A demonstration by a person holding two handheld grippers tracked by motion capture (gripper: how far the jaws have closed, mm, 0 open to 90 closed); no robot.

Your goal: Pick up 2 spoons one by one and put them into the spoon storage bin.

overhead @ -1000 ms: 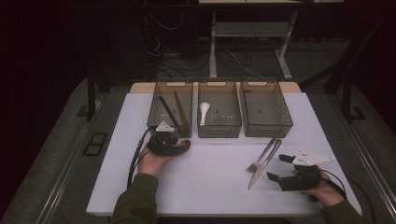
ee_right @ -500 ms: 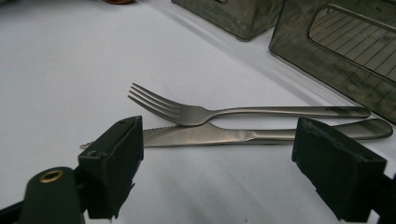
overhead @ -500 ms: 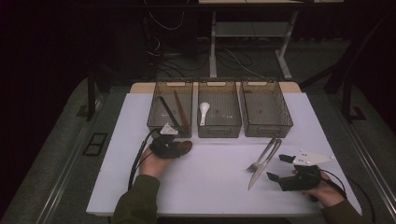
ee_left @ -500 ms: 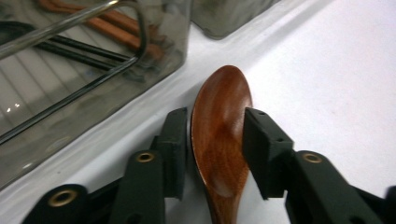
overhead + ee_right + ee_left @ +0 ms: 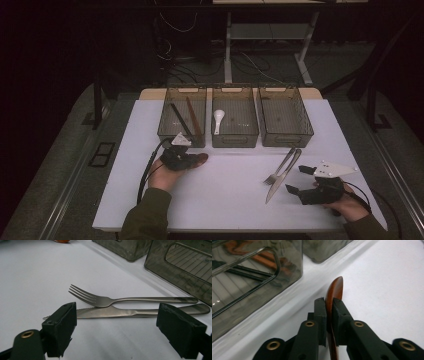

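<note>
- Spoon (image 5: 335, 290), brown wood, sits clamped edge-on in the left gripper (image 5: 329, 312), whose jaws have just been closing on it; it lies on the white counter (image 5: 225, 185) just before the left bin (image 5: 182, 120).
- Right gripper (image 5: 115, 327) stands wide, nothing gripped, facing a fork (image 5: 105, 300) and knife (image 5: 120, 312) lying touching.

Three bins stand side by side at the table's (image 5: 125, 200) far edge. The left bin (image 5: 165, 131) holds two long utensils, the middle bin (image 5: 248, 134) a spoon (image 5: 218, 120). Just before the left bin lies a wooden spoon (image 5: 199, 159), gripped between the pads of the left gripper (image 5: 186, 161). Before the right bin (image 5: 300, 131), fork (image 5: 281, 167) and knife (image 5: 283, 176) lie touching, the right gripper (image 5: 299, 183) just beside them.
</note>
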